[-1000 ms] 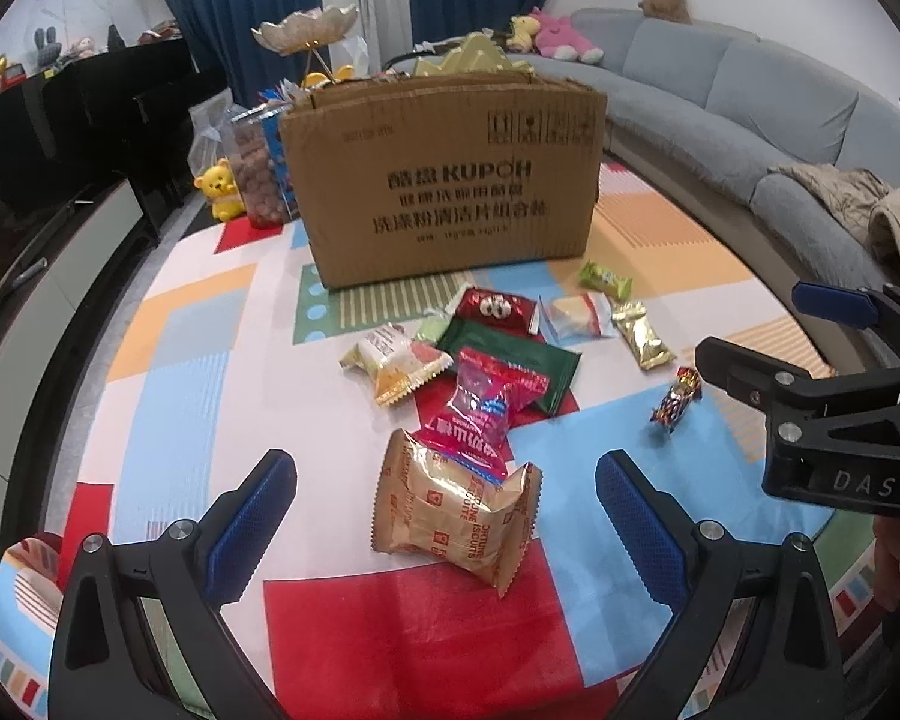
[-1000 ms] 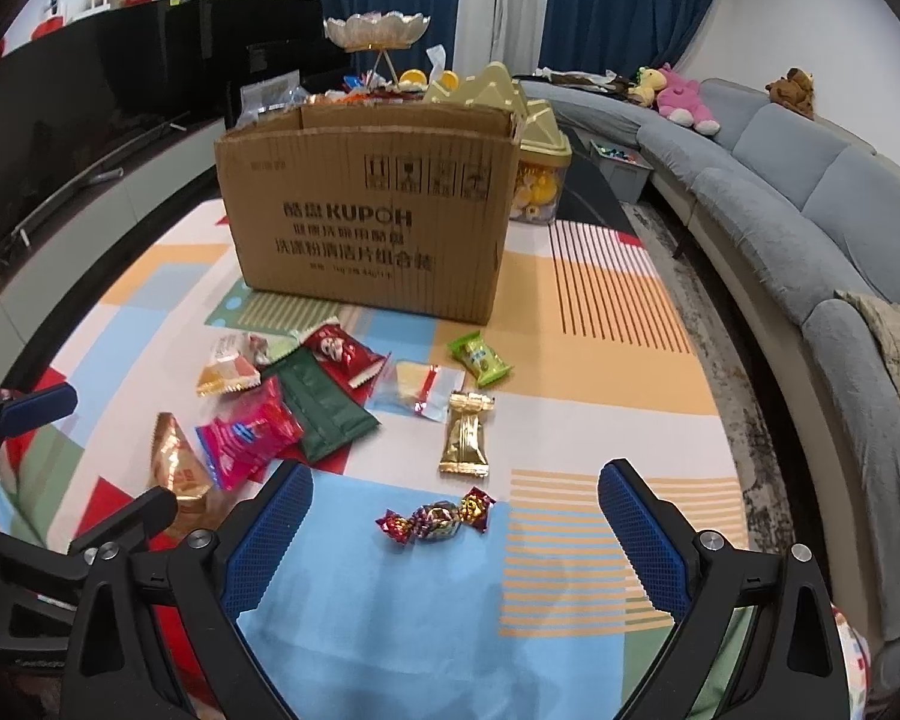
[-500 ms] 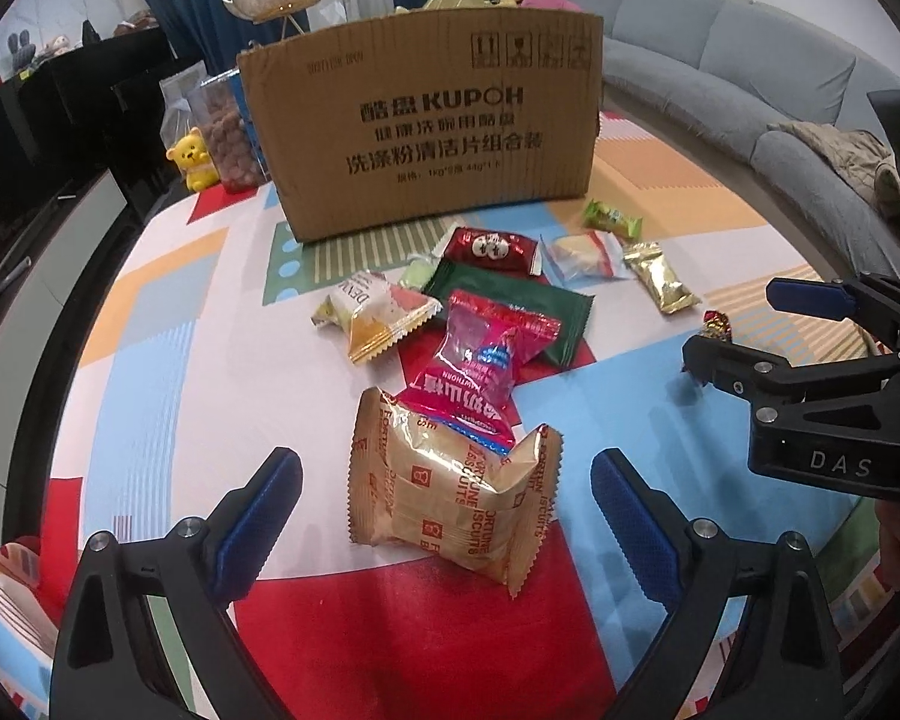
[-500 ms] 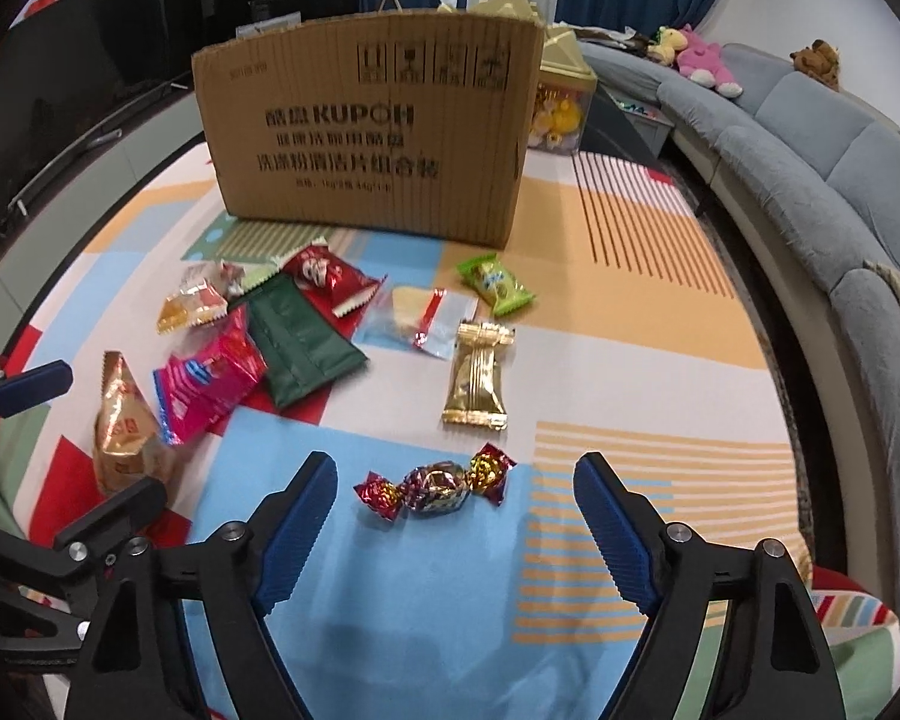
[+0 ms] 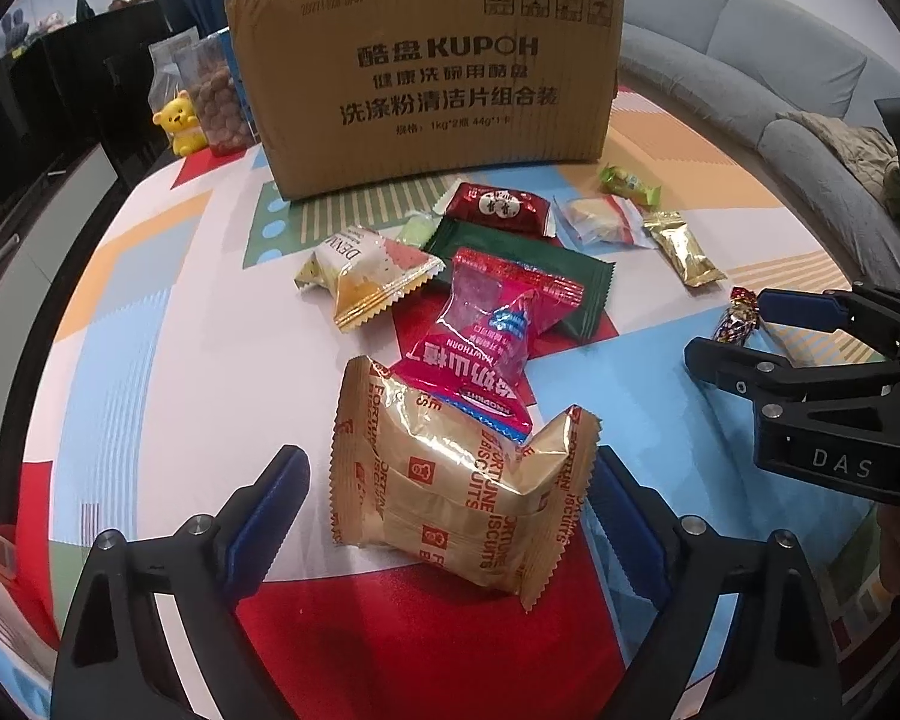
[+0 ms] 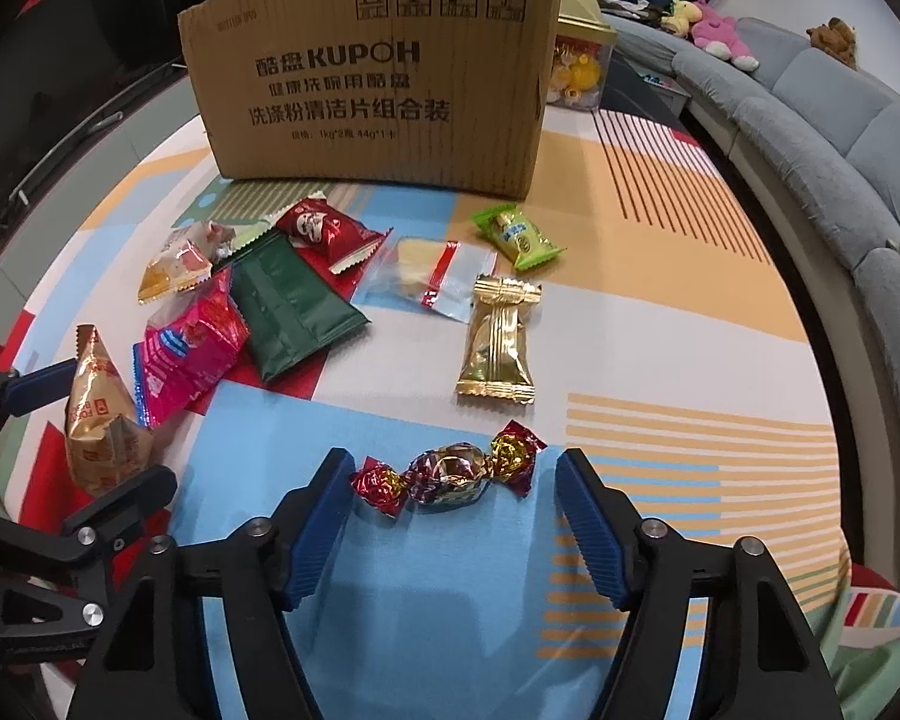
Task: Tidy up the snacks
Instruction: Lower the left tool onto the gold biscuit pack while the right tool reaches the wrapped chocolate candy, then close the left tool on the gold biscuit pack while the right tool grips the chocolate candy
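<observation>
Item: my left gripper (image 5: pixel 450 516), wide open, straddles biscuit pack (image 5: pixel 456 492); right gripper (image 6: pixel 456 510), open, brackets foil candy (image 6: pixel 450 471), for pickup.

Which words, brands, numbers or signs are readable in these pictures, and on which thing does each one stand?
"KUPOH": cardboard box, with Chinese lines and four handling signs.
"1kg*2": same box, small print; the rest is blurred.
"FORTUNE BISCUITS": gold biscuit packet.
"HAWTHORN": pink packet, seen upside down.
"DAS": right gripper body.
"DEN...": white and yellow packet, cut off.
Other wrappers: too small.
</observation>
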The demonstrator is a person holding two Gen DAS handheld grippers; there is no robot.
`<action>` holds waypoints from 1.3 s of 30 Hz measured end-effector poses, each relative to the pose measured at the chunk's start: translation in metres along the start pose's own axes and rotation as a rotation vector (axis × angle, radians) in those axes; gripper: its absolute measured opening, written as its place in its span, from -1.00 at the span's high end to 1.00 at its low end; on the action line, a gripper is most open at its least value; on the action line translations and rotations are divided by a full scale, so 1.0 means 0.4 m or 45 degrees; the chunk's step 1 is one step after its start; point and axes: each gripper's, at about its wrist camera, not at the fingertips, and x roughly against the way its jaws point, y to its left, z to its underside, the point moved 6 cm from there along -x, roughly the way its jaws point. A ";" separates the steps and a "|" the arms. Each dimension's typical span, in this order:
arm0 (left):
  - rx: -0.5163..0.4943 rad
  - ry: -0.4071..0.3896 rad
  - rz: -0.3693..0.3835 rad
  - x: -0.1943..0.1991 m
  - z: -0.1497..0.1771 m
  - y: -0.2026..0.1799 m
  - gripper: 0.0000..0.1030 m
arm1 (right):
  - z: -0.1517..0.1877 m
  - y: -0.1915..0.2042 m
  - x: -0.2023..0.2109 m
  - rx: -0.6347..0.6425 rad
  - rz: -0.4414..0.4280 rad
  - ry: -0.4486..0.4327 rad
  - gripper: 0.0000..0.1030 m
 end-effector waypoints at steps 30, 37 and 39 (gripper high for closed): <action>-0.047 -0.087 -0.005 0.072 -0.013 -0.002 0.02 | -0.019 0.019 0.049 0.079 -0.009 -0.081 0.34; -0.036 -0.107 -0.012 0.098 -0.022 0.002 0.02 | -0.032 0.022 0.074 0.088 -0.006 -0.105 0.34; -0.031 -0.109 -0.017 0.105 -0.025 0.004 0.02 | -0.037 0.025 0.084 0.087 -0.010 -0.113 0.34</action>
